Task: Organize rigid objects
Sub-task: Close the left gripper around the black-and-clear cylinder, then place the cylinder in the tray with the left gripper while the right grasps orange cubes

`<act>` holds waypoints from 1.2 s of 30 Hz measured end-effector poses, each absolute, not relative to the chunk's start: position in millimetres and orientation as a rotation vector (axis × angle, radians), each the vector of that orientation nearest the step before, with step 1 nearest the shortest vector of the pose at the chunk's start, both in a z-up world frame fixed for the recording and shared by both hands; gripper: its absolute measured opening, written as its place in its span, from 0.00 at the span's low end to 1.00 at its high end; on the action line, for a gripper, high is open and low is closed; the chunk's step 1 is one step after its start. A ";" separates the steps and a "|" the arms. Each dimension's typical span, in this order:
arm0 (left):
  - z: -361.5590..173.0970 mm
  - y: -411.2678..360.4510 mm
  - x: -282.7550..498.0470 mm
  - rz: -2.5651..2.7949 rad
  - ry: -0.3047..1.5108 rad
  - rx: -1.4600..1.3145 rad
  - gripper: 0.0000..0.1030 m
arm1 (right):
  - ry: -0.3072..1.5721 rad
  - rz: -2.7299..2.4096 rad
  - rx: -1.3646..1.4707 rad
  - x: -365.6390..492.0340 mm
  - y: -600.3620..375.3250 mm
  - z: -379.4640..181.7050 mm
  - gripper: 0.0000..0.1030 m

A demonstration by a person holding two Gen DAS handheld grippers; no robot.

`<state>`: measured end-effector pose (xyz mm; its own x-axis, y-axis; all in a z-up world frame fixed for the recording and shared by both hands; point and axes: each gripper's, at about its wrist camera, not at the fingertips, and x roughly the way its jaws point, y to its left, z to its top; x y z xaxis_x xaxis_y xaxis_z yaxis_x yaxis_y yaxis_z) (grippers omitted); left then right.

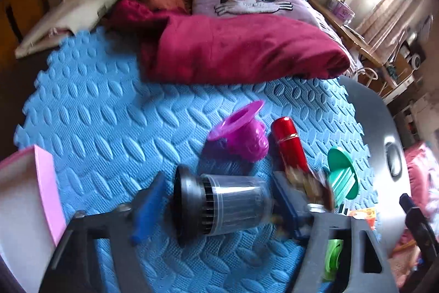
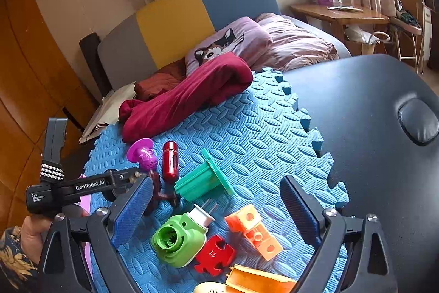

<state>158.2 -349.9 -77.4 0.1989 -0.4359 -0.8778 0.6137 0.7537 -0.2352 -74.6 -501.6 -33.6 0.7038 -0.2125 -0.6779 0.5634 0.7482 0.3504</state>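
Right now your left gripper [image 1: 216, 199] points steeply down at the blue foam mat [image 1: 109, 114], with its jaws on either side of the black ribbed cylinder [image 1: 227, 203]. That cylinder lies on its side on the mat. Its long axis runs straight across from one pad to the other, with the wide black flange toward the left pad and the plain end against or just beside the right pad. The picture is smeared there, so you cannot tell whether the pads are pressing on it or only framing it.

Just beyond it, the magenta funnel toy [image 1: 241, 136] lies tipped over with its flared mouth facing up and left. The red capsule [image 1: 288, 144] lies beside it, its long axis pointing away from you. The teal flanged piece [image 1: 343, 177] lies to the right of that, and a blurred brown figure [image 1: 310, 183] sits between the capsule and the right pad.

The pink-edged bin [image 1: 27, 210] stands at the mat's left edge. Only its pale inner wall shows, so its contents cannot be made out.

Your right gripper [image 2: 216, 210] hovers with its jaws spread wide, gripping nothing. Below its gap lie the green camera toy [image 2: 178, 240], lens toward you, the red puzzle piece [image 2: 215, 254] and the orange block [image 2: 255, 229].
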 end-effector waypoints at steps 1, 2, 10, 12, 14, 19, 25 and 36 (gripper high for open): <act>-78.3 -348.6 157.4 -0.744 1.154 0.183 0.71 | 0.659 -0.461 0.581 -74.6 -501.9 -34.0 0.90; -78.3 -347.6 155.0 -0.752 1.142 0.195 0.71 | 0.662 -0.462 0.583 -74.1 -502.3 -34.6 0.89; -75.0 -329.5 131.7 -0.755 1.078 0.229 0.70 | 0.665 -0.474 0.626 -77.7 -509.9 -39.2 0.85; -74.1 -324.9 126.4 -0.757 1.063 0.230 0.70 | 0.668 -0.471 0.651 -78.8 -513.1 -41.1 0.85; -73.3 -320.3 115.9 -0.760 1.035 0.249 0.70 | 0.668 -0.463 0.677 -80.3 -515.8 -43.0 0.83; -72.9 -313.1 92.4 -0.787 1.017 0.264 0.70 | 0.669 -0.445 0.733 -83.0 -522.3 -47.9 0.75; -73.4 -300.9 59.7 -0.825 1.005 0.257 0.70 | 0.659 -0.432 0.796 -92.3 -528.4 -51.4 0.54; -73.1 -279.0 34.8 -0.872 1.001 0.230 0.70 | 0.861 -0.402 0.625 -70.6 -502.6 -62.5 0.44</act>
<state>34.8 -279.0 -73.1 0.2448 -0.5324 -0.8103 0.7297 0.6515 -0.2076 -70.6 -502.6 -62.5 0.5951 -0.0797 -0.7997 0.5622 0.7523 0.3434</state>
